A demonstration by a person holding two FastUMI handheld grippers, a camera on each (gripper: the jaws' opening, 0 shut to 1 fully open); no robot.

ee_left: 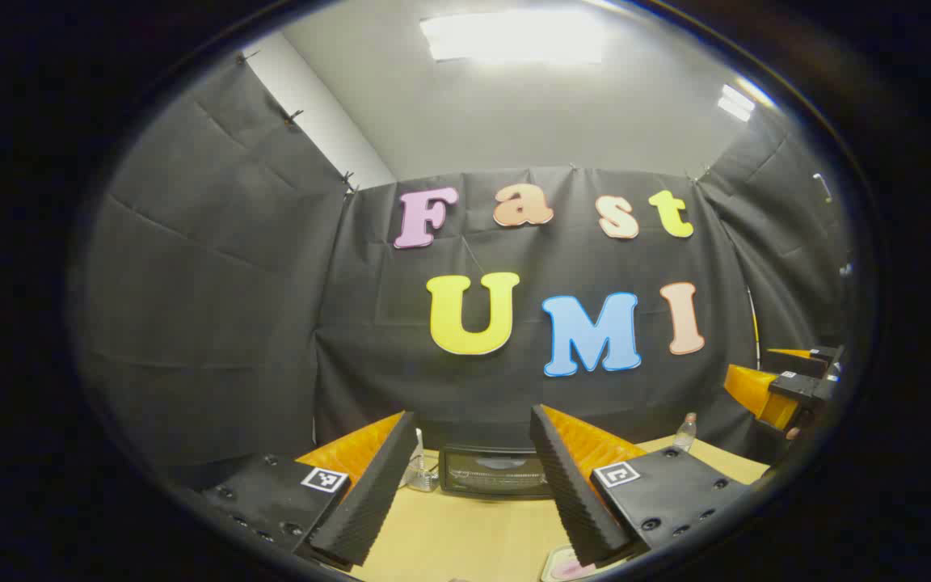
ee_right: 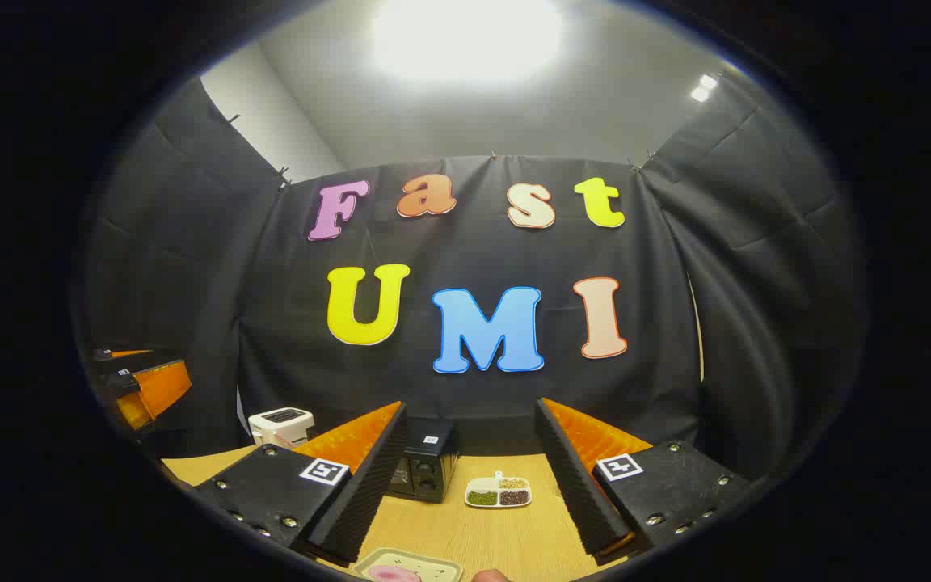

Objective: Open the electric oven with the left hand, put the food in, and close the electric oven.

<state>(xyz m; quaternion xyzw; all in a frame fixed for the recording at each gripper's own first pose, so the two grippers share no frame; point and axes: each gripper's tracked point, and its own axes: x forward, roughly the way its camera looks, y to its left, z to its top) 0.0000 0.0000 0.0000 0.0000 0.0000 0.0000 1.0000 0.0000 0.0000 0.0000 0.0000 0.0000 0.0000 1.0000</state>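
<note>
**Oven straight ahead of the left gripper, door not yet opened**

The electric oven (ee_left: pixel 491 470) stands on the wooden table (ee_left: pixel 449 533), directly in front of the left gripper (ee_left: pixel 473 485), between its fingers and well apart from them. Its door looks closed. The left gripper is wide open and holds nothing. The right gripper (ee_right: pixel 473 477) is also wide open and empty; a plate of food (ee_right: pixel 409 570) lies just below it.
</note>
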